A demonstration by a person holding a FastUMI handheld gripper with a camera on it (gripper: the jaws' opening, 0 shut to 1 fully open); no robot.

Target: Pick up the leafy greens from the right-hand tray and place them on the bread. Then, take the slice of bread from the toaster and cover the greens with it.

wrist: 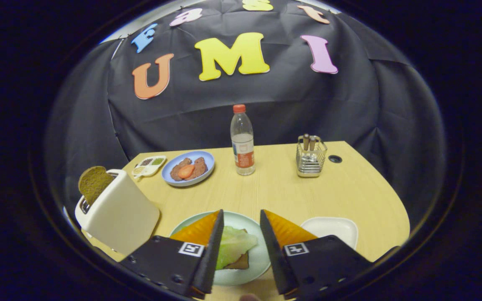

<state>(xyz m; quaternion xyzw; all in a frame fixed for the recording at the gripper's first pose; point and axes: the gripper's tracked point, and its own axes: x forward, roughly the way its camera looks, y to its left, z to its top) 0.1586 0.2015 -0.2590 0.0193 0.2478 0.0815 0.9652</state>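
My gripper (241, 216) is open, its fingers spread above a pale green plate (252, 262). On that plate lies a brown slice of bread (241, 263) with a pale leaf of greens (234, 244) on top of it, between my fingers and free of them. A white toaster (117, 213) stands left of the plate, with a second brown bread slice (93, 182) sticking up out of its slot. Just right of the plate sits a white tray (333, 230) with nothing showing in it.
On the wooden table (349, 188) beyond my fingers stand a water bottle (242, 142), a wire cutlery holder (310, 156), a blue plate (169, 177) with meat patties and a tomato slice (186, 171), and a small condiment dish (149, 165).
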